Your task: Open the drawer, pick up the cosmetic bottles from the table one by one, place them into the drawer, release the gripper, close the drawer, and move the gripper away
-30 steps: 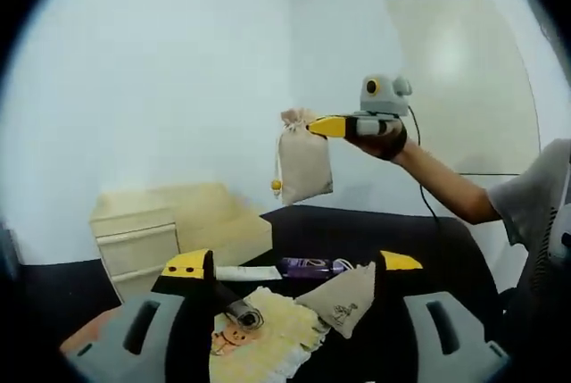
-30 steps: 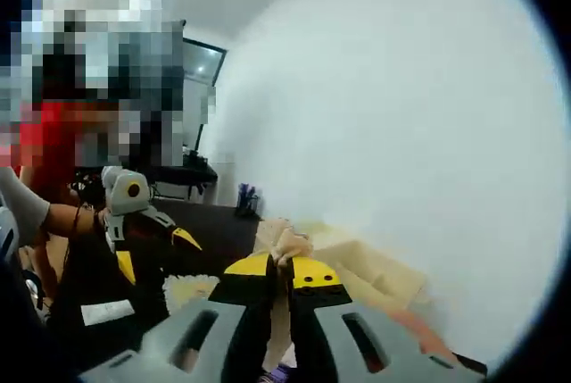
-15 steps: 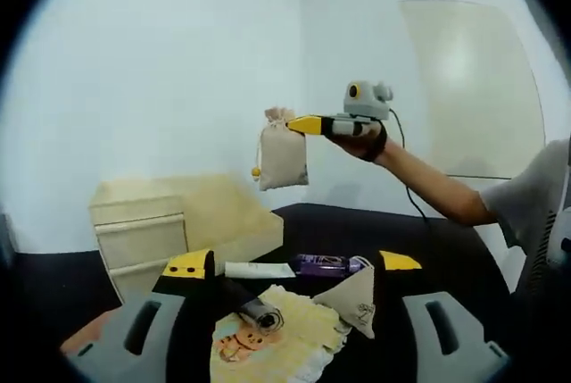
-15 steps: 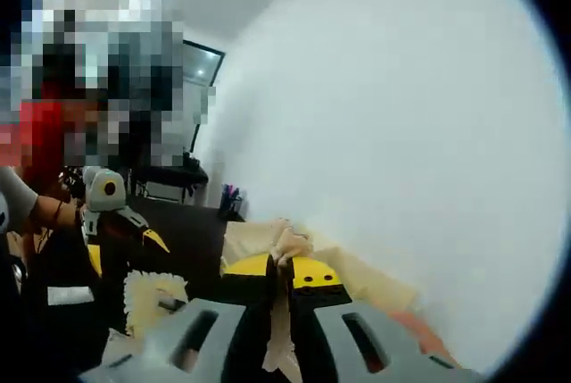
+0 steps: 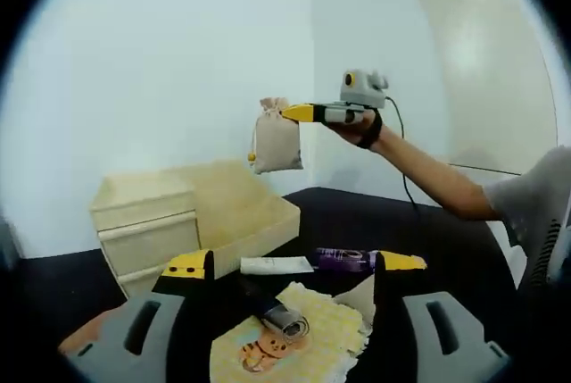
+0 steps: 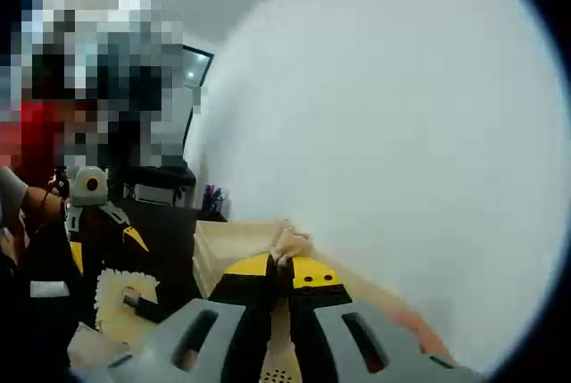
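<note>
black table (image 5: 419, 231), open drawer (image 5: 239, 213), right tool (image 5: 294, 113) gripping pouch (image 5: 275, 140)

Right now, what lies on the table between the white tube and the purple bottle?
In the left gripper view, only bare black table shows in the short gap between the white tube and the purple bottle.

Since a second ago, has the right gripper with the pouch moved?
Yes. In the left gripper view the right gripper and its pouch have risen and shifted toward the wooden drawer unit.
</note>
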Tool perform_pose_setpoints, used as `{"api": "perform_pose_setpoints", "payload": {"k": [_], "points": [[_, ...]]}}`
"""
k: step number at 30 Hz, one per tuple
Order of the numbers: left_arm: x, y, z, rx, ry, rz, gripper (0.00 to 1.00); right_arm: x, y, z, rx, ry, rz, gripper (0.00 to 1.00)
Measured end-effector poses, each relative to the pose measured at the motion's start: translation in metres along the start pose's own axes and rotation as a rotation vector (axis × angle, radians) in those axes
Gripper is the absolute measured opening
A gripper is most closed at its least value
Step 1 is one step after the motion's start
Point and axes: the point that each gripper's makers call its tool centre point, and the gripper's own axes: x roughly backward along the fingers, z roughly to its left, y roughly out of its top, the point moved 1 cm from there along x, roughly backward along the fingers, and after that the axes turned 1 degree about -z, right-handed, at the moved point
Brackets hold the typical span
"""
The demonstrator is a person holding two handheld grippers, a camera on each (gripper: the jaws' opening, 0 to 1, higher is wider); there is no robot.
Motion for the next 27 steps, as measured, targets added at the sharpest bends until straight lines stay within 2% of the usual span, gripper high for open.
{"api": "perform_pose_setpoints", "payload": {"k": [5,12,21,27], "points": [[0.000,0.005,0.004,0.019,0.028,0.042,0.69,-0.020,-0.007,-0.010,0.007,-0.007,0.016,0.03],[0.005,0.009,0.002,0.019,0.034,0.068,0.69,-0.044,-0.017,-0.024,0.071,-0.011,0.028,0.03],[0.009,0.007,0.006,-0.005,0.037,0.098,0.69,-0.057,-0.024,-0.050,0.138,0.031,-0.042,0.03],[0.003,0.010,0.006,0.005,0.023,0.096,0.69,-0.063,-0.035,-0.071,0.170,0.035,-0.031,0.03]]}}
